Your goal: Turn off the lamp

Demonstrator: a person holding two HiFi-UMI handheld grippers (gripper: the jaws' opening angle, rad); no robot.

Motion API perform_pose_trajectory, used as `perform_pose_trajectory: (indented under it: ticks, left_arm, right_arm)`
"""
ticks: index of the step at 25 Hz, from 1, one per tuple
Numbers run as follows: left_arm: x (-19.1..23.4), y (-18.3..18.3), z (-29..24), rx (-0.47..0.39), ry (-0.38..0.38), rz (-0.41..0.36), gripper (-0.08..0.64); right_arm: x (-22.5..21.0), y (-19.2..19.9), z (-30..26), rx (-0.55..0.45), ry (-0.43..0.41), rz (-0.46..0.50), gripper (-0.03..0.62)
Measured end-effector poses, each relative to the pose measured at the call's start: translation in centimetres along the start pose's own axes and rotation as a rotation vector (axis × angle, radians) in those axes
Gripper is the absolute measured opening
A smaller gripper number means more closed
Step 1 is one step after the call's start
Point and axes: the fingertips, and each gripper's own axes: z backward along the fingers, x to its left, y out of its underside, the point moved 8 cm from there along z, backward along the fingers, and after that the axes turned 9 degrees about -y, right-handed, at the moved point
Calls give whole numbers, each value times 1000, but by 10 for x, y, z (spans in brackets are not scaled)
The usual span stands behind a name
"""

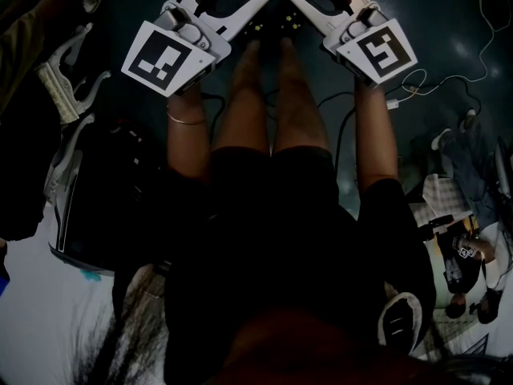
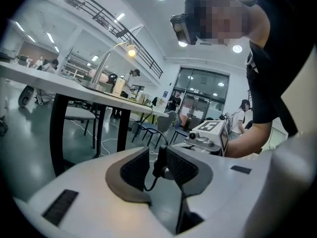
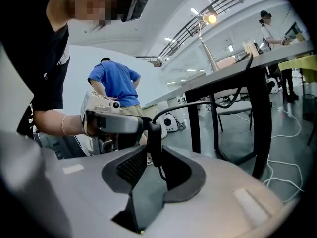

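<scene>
The lamp (image 2: 130, 50) stands lit on a table (image 2: 59, 81); the right gripper view shows it too, the lamp (image 3: 210, 18) glowing above the table edge. Its black cord switch (image 2: 160, 163) hangs in the air below table height. My left gripper (image 2: 158, 166) is shut on the switch, which lies against one pad. My right gripper (image 3: 154, 155) faces it from the other side, its pads set against the same switch (image 3: 154, 143). A cord (image 3: 198, 103) arcs from there up to the table. In the head view the left gripper (image 1: 258, 6) and right gripper (image 1: 298, 5) meet tip to tip over the person's legs.
Black table legs (image 3: 260, 128) stand close on the right, with loose cables (image 3: 292, 128) on the floor. Chairs (image 2: 153, 128) and several people stand further back. Bags and shoes (image 1: 72, 79) lie to the left of the person's legs.
</scene>
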Motion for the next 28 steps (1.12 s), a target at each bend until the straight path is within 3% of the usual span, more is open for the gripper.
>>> perform_pose_trajectory:
  ticks: [8,13,21,28]
  left_arm:
    - [0,27,-10,53,68,56,104]
    - [0,42,-17,90,70,63,106]
    - [-2,70,-40,149,127,135,109]
    - [-6,76,-51,186,137,90,109]
  right_arm:
    - [-1,5,8,-5,1,-20,91]
    - [-4,7,17,-65,2,-83,91]
    - [-11,24,22,-214,-13,-281,91]
    - [-11,35,22,-228,-18,-334,91]
